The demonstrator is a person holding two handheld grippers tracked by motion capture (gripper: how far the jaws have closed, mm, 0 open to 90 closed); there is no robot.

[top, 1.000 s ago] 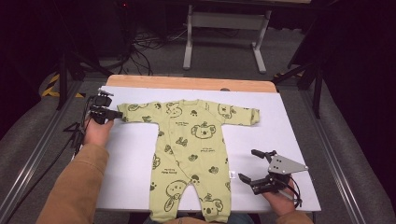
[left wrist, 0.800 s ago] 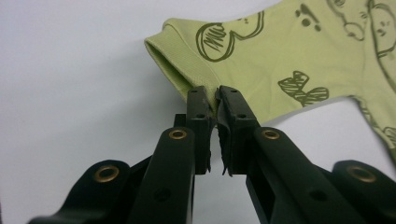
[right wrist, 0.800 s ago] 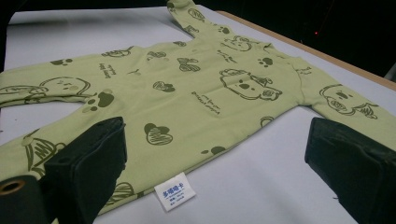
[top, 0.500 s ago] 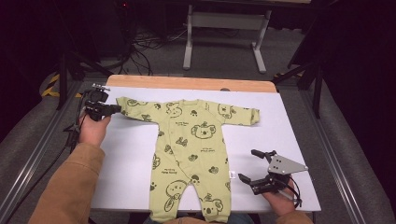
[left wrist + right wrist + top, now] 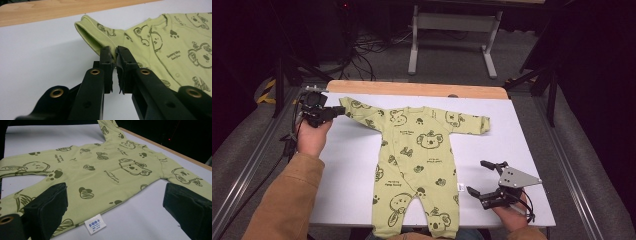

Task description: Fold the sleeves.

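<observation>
Green romper (image 5: 417, 165) sleeve (image 5: 96, 37) in L tongs (image 5: 113, 53).

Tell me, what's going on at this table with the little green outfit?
A person is working with a two-jaw gripper in each hand on a light green baby romper printed with bears, spread flat on a white table. The left gripper is pinched shut on the cuff of one sleeve, holding it a little above the table. The right gripper rests open beside the romper's leg, by a small white label, touching nothing.
</observation>
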